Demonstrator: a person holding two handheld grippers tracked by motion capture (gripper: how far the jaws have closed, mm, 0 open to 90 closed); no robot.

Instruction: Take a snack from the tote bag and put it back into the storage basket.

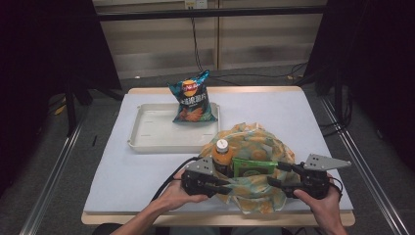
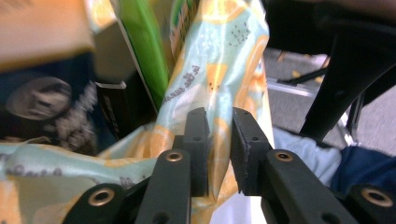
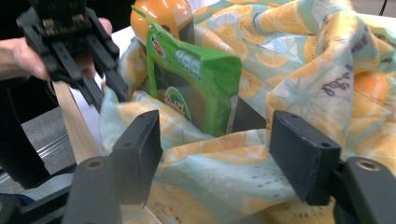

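Orange bottle's point(image 1: 222, 155) lower half hidden inside the patterned bag point(image 1: 259, 142)

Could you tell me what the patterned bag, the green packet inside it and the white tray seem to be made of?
The bag looks like thin printed cloth or soft film: it creases and folds loosely where the left gripper pinches its edge. The green packet seems to be glossy plastic film, with shine and sharp creases. The tray looks like matte moulded plastic, smooth with rounded rims.

Grey floor point(image 1: 58, 196), pale panelled wall point(image 1: 254, 44), seemingly dim
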